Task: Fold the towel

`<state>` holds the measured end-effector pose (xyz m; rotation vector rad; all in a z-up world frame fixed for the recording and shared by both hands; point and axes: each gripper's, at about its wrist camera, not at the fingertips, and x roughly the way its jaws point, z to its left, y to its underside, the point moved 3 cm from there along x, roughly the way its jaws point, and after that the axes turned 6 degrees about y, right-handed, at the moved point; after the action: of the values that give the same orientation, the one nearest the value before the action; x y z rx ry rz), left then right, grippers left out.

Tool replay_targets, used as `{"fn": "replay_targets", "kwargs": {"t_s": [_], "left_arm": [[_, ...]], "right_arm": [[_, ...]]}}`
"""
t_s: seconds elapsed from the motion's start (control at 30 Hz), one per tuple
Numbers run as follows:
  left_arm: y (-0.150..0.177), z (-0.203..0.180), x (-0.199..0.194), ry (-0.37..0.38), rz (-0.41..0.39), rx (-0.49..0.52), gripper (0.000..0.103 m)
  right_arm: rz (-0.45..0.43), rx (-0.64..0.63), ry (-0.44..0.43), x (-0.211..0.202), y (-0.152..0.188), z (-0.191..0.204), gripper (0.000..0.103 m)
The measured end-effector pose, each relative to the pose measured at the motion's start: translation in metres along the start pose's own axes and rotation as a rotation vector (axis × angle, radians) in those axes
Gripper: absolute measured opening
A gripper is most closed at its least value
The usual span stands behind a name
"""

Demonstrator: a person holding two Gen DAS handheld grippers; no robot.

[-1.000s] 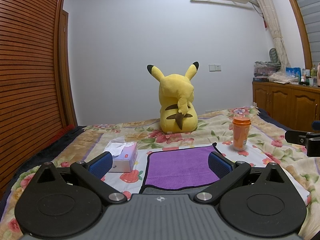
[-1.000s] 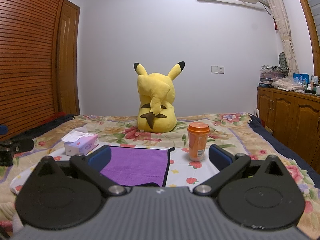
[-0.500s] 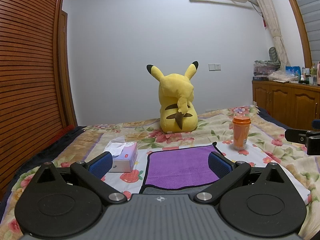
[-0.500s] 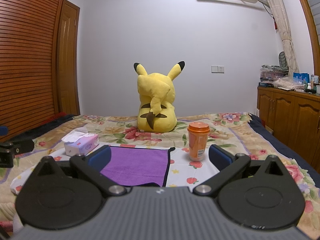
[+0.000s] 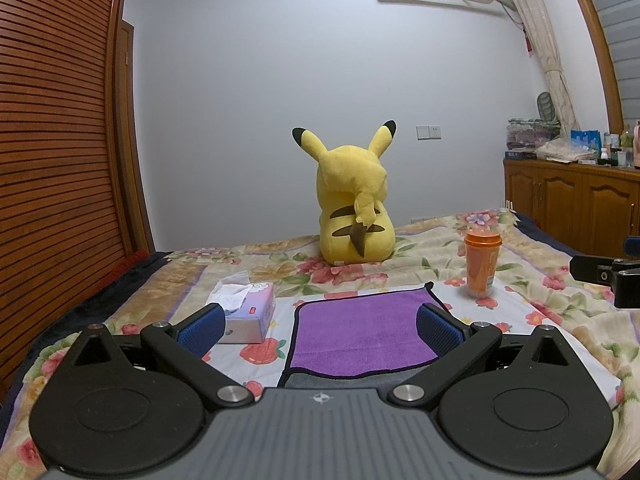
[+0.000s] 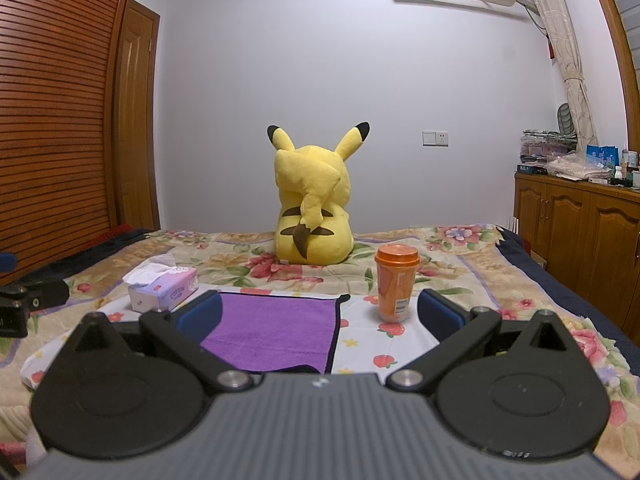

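Left gripper [image 5: 320,330] jaws spread wide, level, holding nothing. Right gripper [image 6: 320,314] same: wide apart, level, nothing between pads.

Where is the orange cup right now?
In both views, the orange cup stands upright on the bed, right of the purple towel and in front of the Pikachu plush.

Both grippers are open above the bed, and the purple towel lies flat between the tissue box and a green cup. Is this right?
Only the colour is wrong: the cup is orange, as the right wrist view shows. The towel lies flat between it and the tissue box, and both grippers, left and right, are open.
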<state>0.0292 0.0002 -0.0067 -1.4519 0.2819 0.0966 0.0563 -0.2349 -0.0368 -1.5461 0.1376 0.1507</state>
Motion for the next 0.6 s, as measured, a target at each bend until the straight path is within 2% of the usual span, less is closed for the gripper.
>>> {"fn": "replay_targets", "kwargs": {"t_s": [0.33,0.43,0.6], "left_arm": [[0.010,0.004,0.008,0.005,0.014,0.004,0.103],[0.021,0.000,0.005,0.009,0.034,0.009,0.103],[0.021,-0.002,0.015,0.011,0.067,0.014,0.103]], "right_arm": [[0.011,-0.010,-0.009,0.001,0.001,-0.001,0.103],[0.022,-0.021,-0.015,0.004,0.003,0.003,0.103],[0.048,-0.047,-0.029,0.013,0.004,0.009,0.103]]}}
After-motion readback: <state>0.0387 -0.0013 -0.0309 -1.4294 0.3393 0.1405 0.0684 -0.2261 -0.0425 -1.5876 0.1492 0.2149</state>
